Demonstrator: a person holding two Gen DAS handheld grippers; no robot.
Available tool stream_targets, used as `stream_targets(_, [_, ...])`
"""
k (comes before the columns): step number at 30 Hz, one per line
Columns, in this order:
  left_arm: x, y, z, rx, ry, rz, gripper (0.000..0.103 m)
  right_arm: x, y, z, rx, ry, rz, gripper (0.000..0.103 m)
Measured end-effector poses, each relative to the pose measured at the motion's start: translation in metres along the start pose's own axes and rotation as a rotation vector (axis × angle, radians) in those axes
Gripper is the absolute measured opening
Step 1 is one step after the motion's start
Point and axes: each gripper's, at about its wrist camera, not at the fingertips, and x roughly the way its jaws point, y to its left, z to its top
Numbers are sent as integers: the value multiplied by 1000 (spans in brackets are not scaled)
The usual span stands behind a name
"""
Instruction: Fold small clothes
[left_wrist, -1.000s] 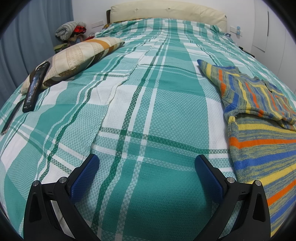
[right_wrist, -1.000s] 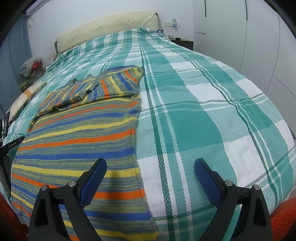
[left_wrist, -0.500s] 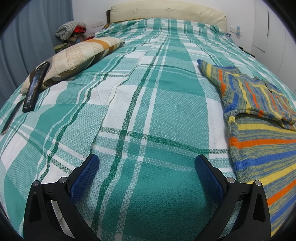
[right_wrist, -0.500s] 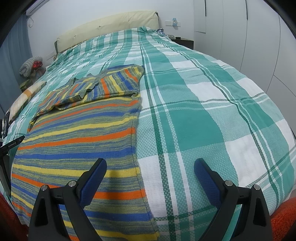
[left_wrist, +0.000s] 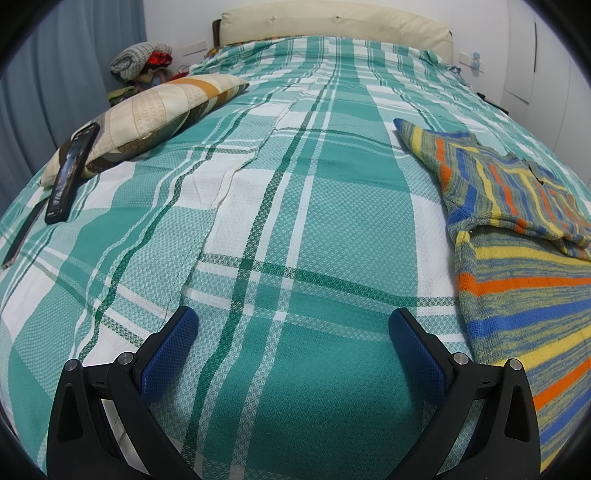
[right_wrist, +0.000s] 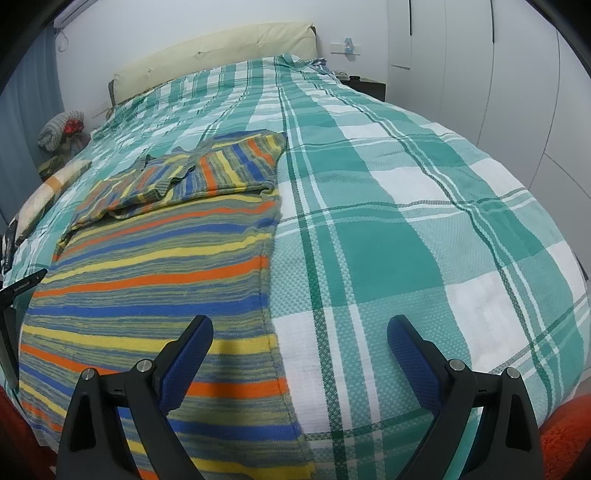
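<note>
A striped knit garment in blue, yellow, orange and grey lies flat on the green plaid bed cover, its sleeves folded across the top. In the left wrist view the same striped garment lies at the right edge. My left gripper hovers open over bare bed cover, to the left of the garment. My right gripper is open above the garment's right edge, left finger over the knit, right finger over the cover. Neither holds anything.
A patterned pillow lies at the left with a black phone leaning on it. A cream headboard stands at the far end. A pile of clothes sits by the curtain. White wardrobe doors line the right.
The right wrist view has shifted slightly, bringing the garment's right edge nearer the middle between the fingers. The left gripper has not moved.
</note>
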Motion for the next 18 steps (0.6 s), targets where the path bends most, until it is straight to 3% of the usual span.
stream_targets(8, [0, 0, 0, 0, 0, 0, 103, -15, 2, 7, -64, -58, -62, 95])
stream_targets(18, [0, 0, 0, 0, 0, 0, 103, -12, -2, 10, -73, -50, -126, 95])
